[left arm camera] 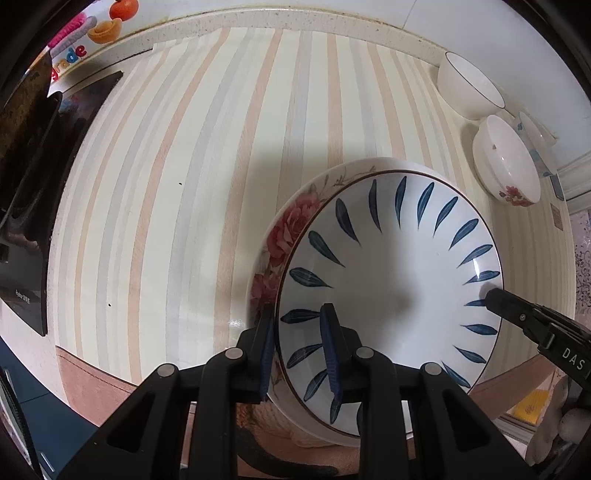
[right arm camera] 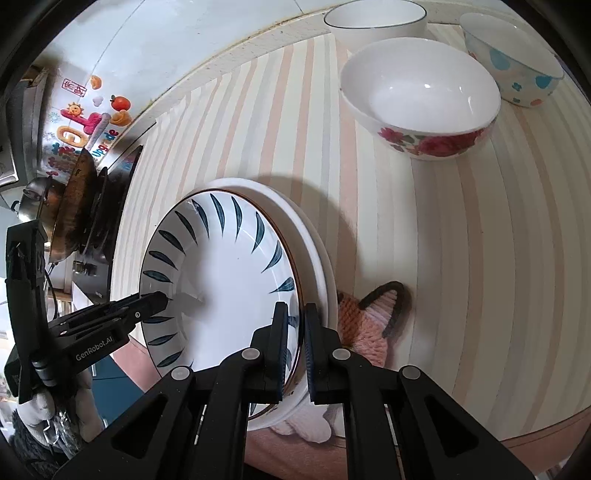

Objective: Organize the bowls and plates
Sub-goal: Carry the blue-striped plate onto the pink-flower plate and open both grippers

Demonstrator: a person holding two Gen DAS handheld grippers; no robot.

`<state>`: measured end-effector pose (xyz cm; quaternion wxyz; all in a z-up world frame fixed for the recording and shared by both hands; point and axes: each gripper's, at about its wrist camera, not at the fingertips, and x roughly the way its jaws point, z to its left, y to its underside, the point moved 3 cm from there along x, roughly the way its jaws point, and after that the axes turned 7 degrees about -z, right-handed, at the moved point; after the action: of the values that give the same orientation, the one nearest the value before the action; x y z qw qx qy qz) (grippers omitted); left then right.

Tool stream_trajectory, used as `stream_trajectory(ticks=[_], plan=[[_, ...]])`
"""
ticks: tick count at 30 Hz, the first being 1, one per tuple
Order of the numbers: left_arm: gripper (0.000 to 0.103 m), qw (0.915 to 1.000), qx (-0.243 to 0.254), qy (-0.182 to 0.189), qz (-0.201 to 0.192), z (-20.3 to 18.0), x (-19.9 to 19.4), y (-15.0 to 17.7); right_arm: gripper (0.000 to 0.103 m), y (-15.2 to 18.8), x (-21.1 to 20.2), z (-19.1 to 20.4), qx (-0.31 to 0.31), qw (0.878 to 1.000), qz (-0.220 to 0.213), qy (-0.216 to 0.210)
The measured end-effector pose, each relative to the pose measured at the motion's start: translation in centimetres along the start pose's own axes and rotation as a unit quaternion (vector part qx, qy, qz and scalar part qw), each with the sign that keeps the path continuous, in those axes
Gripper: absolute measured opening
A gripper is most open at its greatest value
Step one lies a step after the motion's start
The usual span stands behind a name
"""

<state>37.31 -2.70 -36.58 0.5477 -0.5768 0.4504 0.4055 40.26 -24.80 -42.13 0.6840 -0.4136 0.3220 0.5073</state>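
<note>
**Both grippers clamped on the leaf plate**

Your blue-leaf plate (left arm camera: pixel 391 291) sits stacked on the rose plate (left arm camera: pixel 291 229), near edge of the striped table (left arm camera: pixel 184 166); left gripper (left arm camera: pixel 301 354) pinches its left rim, nearly closed; right gripper (right arm camera: pixel 295 347) is clamped tight on the right rim; rose bowl (right arm camera: pixel 421 99), white bowl (right arm camera: pixel 376 22) & dotted bowl (right arm camera: pixel 517 62) stand far right; stove (left arm camera: pixel 29 184) far left.

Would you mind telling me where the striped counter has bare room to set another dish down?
The widest free patch is the striped counter between the stove and the stacked plates: the blue-leaf plate on the rose plate. It is crowded at the far right corner, where the plain white bowl, rose bowl and dotted bowl cluster.
</note>
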Motion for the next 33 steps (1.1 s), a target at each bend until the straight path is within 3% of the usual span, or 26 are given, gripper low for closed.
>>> stream_trajectory(ticks=[14,21,26,31,32,33], plan=[[0.021,0.9994,-0.034,0.007,0.004,0.5,0.0,0.4,0.013,-0.1,0.1,-0.7,0.042,0.999,0.003,-0.015],[0.021,0.9990,-0.044,-0.004,-0.002,1.1,-1.3,1.2,0.013,-0.1,-0.6,-0.3,0.033,0.999,-0.006,-0.004],[0.021,0.9993,-0.025,-0.013,-0.023,0.9,-4.4,2.4,0.013,0.4,-2.9,1.1,0.010,0.999,-0.022,0.022],[0.022,0.9975,0.013,0.001,-0.069,-0.1,-10.6,3.6,0.013,2.3,-7.0,4.1,-0.018,0.998,-0.038,0.040],[0.022,0.9969,0.018,0.001,-0.076,-0.2,-11.7,3.8,0.015,2.8,-7.9,4.7,-0.022,0.998,-0.041,0.044],[0.022,0.9963,0.023,0.002,-0.083,-0.5,-12.8,3.9,0.025,3.3,-9.1,5.4,-0.026,0.998,-0.043,0.048]])
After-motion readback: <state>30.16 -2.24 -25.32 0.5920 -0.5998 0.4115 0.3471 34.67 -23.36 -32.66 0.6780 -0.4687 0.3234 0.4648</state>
